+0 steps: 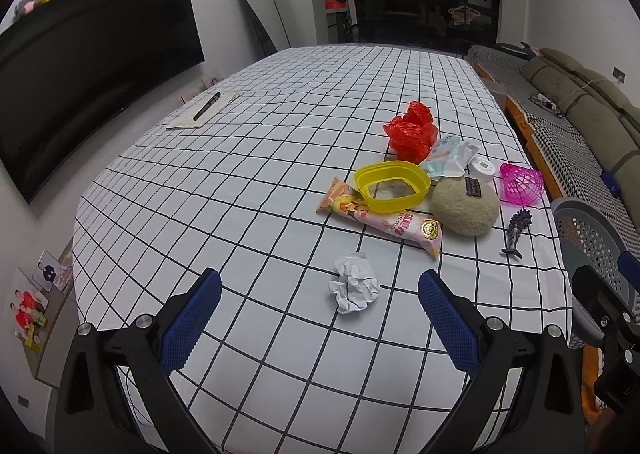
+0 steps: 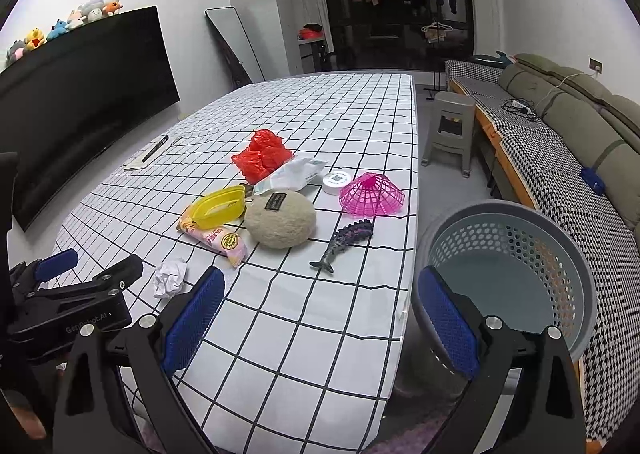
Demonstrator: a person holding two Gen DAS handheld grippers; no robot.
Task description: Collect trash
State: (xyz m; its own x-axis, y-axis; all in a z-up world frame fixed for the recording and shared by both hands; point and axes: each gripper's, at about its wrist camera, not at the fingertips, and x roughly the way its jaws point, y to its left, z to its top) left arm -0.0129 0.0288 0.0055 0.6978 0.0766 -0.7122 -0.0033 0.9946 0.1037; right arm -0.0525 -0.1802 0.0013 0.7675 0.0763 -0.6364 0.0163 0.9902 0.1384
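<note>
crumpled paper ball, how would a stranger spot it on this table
Start at the checked tablecloth and its cluster of clutter. Nearer the left gripper than the cluster, the crumpled paper ball lies alone just past the pink snack wrapper. It is the only plain white, wadded item.

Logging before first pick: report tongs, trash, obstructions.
Left tongs open, right tongs open, both empty. Crumpled white paper ball on checked tablecloth, ahead of left tongs. Grey perforated basket empty. Path clear.
</note>
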